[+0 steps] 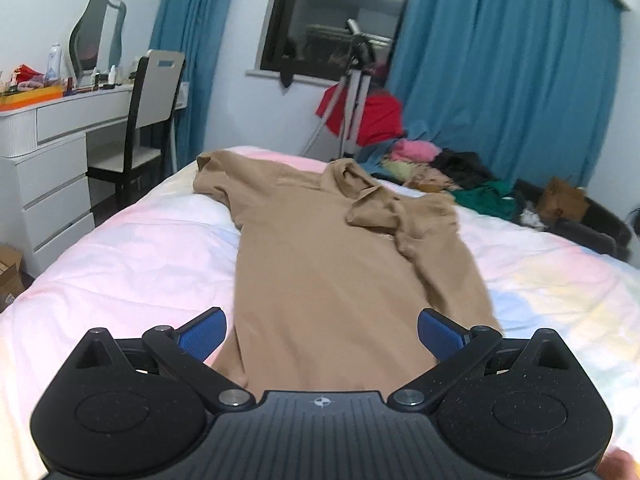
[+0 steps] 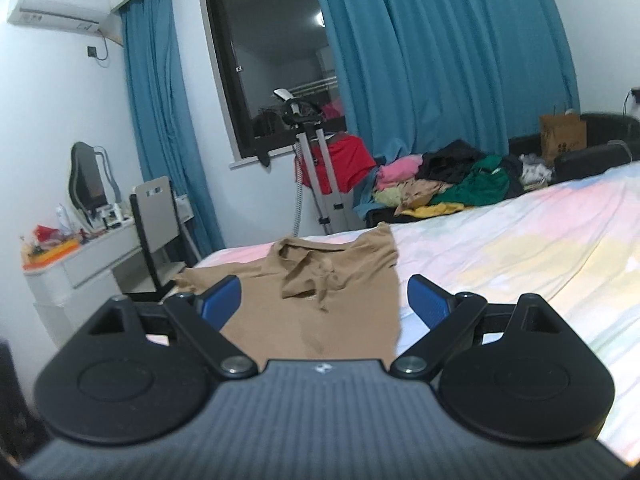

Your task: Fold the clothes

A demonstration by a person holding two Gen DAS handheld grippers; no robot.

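A tan collared shirt lay spread lengthwise on the pastel bed, collar at the far end. The left gripper hovered over its near hem, fingers spread wide and holding nothing. The right gripper was likewise wide open and empty. A pile of clothes sat far right.
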